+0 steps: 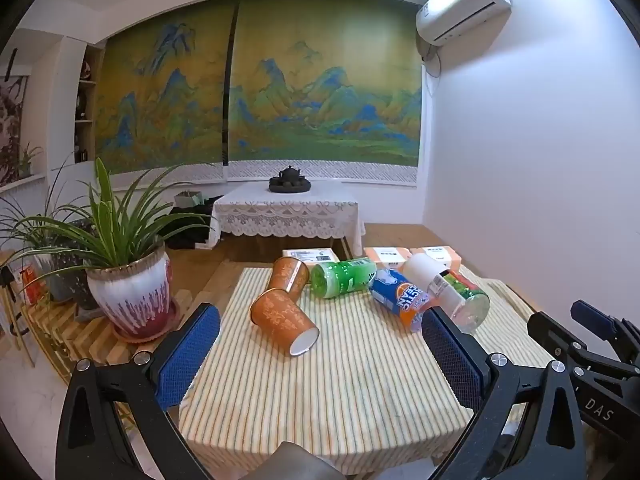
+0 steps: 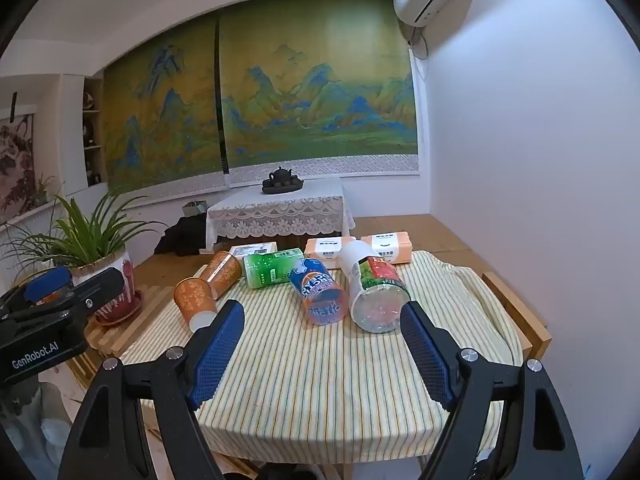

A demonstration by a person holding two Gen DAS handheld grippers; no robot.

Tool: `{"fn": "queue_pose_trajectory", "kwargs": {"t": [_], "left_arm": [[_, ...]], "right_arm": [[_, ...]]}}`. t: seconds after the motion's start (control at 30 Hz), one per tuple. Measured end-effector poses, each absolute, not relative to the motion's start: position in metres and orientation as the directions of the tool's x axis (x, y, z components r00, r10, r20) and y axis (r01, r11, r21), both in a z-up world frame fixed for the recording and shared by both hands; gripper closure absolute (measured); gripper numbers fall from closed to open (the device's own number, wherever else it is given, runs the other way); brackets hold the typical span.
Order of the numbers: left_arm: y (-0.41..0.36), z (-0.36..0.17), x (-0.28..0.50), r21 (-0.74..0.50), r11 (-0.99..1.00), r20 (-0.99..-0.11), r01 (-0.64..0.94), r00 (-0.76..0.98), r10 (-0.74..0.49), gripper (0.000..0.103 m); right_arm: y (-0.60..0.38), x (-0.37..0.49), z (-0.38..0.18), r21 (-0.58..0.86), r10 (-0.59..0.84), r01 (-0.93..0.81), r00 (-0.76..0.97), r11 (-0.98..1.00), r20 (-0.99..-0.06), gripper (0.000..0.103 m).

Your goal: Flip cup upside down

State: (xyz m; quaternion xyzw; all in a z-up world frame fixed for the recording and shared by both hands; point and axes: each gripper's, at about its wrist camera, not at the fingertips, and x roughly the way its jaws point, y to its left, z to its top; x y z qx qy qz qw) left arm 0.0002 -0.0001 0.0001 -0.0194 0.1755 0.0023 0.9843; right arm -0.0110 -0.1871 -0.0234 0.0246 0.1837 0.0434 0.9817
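Several cups lie on their sides on a striped tablecloth [image 1: 340,380]. Nearest is an orange patterned cup [image 1: 282,322], its white mouth toward me; it also shows in the right wrist view [image 2: 194,300]. A second orange cup [image 1: 289,276] lies behind it. A green cup [image 1: 343,279], a blue-and-orange cup [image 1: 402,298] and a clear cup with a red-green label [image 1: 460,296] lie to the right. My left gripper [image 1: 320,348] is open and empty, above the cloth in front of the near orange cup. My right gripper [image 2: 322,340] is open and empty, in front of the blue cup [image 2: 322,292] and clear cup [image 2: 376,292].
A potted plant [image 1: 128,292] stands on a slatted stand left of the table. Orange tissue packs [image 2: 356,248] and a flat box [image 2: 256,250] lie at the table's far edge. A lace-covered table with a tea set [image 1: 290,180] stands behind. A white wall is at the right.
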Motion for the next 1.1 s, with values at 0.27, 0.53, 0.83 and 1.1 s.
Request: {"fn": "queue_pose_trajectory", "kwargs": {"t": [0.27, 0.53, 0.83, 1.1], "left_arm": [[0.001, 0.0, 0.0, -0.027, 0.999, -0.325, -0.02, 0.946, 0.01, 0.001], [0.003, -0.002, -0.001, -0.029, 0.999, -0.327, -0.023, 0.945, 0.012, 0.001], [0.003, -0.002, -0.001, -0.026, 0.999, -0.318, -0.034, 0.948, 0.024, 0.001], [0.003, -0.002, -0.001, -0.032, 0.999, -0.316, -0.037, 0.948, 0.025, 0.001]], "right_arm": [[-0.19, -0.008, -0.024, 0.064, 0.107, -0.09, 0.928, 0.994, -0.356, 0.026], [-0.192, -0.006, -0.024, 0.078, 0.091, -0.067, 0.923, 0.995, -0.375, 0.026], [-0.194, -0.006, -0.024, 0.08, 0.082, -0.057, 0.929, 0.995, -0.361, 0.026], [-0.19, -0.007, -0.023, 0.069, 0.078, -0.058, 0.932, 0.996, -0.353, 0.026]]}}
